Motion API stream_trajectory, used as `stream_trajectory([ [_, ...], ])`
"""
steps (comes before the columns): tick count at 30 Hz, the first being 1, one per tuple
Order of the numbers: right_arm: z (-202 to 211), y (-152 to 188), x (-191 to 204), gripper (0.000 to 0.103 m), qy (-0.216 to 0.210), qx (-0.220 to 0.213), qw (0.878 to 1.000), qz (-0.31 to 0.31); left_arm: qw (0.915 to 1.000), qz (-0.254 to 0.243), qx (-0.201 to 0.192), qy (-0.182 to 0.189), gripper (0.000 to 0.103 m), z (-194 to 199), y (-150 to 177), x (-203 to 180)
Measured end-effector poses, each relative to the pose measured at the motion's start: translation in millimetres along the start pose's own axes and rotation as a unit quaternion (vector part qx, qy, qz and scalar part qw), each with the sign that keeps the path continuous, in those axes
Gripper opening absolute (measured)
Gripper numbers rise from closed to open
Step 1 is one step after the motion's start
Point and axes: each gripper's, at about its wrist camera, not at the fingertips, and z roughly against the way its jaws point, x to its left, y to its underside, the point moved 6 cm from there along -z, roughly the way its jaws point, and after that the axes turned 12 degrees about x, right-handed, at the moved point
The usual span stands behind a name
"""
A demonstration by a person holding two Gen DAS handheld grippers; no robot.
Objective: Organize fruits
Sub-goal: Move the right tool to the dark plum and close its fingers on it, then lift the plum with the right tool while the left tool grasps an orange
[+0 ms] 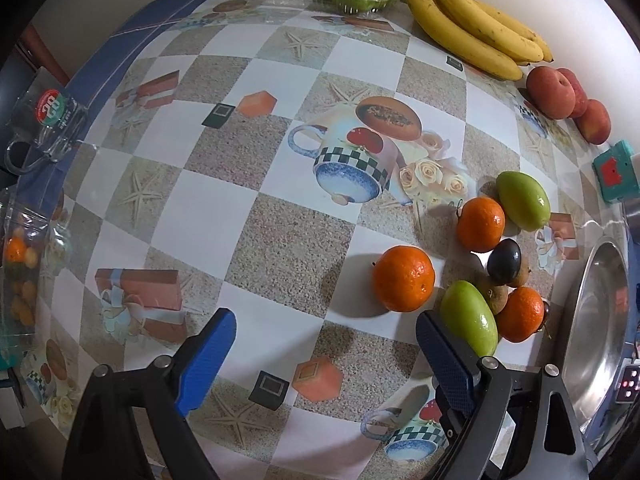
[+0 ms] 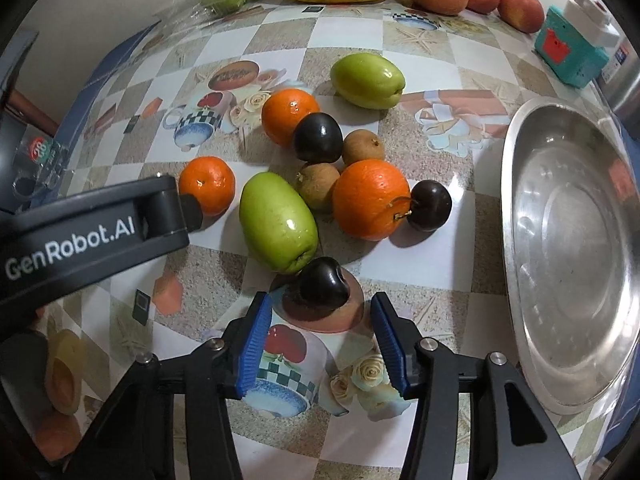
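Dark cherry [image 2: 323, 285] (loose) between right tool [image 2: 322, 316]

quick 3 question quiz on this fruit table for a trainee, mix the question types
1. True or false: the steel bowl holds fruit.
2. How many dark cherries lie on the table?
3. What lies just ahead of the right tongs? A banana, B dark cherry, C peach

Key: 1 false. 2 three: one near the tongs, one by the orange at, one at. 3 B, not yet gripped.
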Motion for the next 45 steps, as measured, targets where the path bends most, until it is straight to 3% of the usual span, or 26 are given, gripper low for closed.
stream_trajectory([
  [8, -6, -4, 12, 0.045, 0.019, -0.007, 1.000, 0.014, 1.0000, 0.004, -0.001, 0.001, 0.093, 4, 0, 2],
  [22, -11, -15, 11, 0.028, 0.007, -0.012, 1.000, 0.016, 1.0000, 0.003, -0.001, 0.004, 0.093, 7, -1, 1],
  [45, 21, 5, -25, 0.027, -0.020, -0.030, 0.999, -0.018, 0.9998, 0.009, -0.011, 0.010, 0.092, 11, -7, 2],
])
